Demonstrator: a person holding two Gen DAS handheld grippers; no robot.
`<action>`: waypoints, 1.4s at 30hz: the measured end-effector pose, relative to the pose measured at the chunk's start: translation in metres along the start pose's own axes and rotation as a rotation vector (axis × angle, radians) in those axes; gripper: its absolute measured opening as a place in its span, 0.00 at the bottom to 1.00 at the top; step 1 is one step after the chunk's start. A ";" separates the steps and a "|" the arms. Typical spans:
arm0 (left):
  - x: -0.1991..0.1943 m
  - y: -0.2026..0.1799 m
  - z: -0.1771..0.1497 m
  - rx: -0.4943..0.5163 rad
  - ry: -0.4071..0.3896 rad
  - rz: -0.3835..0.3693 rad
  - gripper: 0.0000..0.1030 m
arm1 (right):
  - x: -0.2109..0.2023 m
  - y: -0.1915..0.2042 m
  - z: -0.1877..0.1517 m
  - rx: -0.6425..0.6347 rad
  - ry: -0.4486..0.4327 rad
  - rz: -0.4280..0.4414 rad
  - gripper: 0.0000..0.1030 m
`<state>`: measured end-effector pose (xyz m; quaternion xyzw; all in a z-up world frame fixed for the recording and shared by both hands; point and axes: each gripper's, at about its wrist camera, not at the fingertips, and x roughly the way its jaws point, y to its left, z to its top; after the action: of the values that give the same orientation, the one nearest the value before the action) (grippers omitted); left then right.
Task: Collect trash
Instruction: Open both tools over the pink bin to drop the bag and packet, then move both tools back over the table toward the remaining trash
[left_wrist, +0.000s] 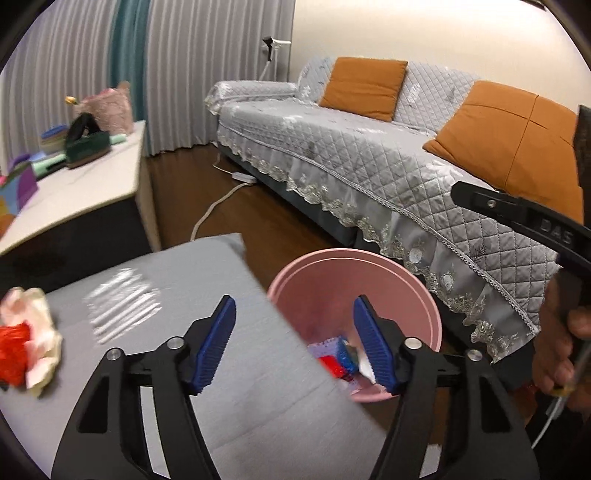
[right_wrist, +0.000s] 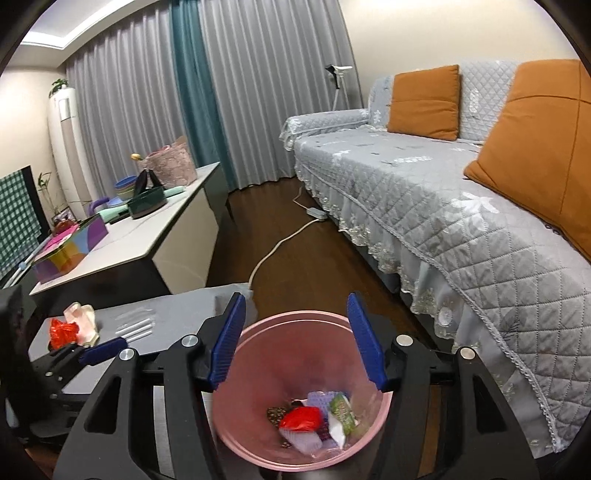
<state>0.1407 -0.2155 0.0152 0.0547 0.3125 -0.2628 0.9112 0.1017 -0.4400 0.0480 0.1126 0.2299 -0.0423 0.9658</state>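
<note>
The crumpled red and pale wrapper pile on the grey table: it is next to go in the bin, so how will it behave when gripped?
The wrapper pile looks like thin crumpled film and paper, so probably very light and floppy. It will likely squash flat between the pads. Being several loose pieces, some may stay on the grey table.

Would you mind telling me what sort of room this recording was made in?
Most likely a home living room: a long sofa under a quilted grey cover with orange cushions, floor-length grey and teal curtains, and a dark wooden floor.
</note>
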 end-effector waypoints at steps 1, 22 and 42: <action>-0.007 0.004 -0.001 0.000 -0.005 0.006 0.58 | -0.001 0.004 0.000 -0.001 -0.002 0.008 0.56; -0.128 0.139 -0.042 -0.180 -0.121 0.225 0.45 | 0.017 0.123 -0.020 -0.078 0.048 0.220 0.30; -0.137 0.221 -0.071 -0.335 -0.119 0.364 0.44 | 0.091 0.196 -0.042 -0.106 0.173 0.323 0.25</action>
<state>0.1245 0.0534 0.0266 -0.0572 0.2823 -0.0417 0.9567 0.1905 -0.2428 0.0087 0.1002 0.2927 0.1355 0.9412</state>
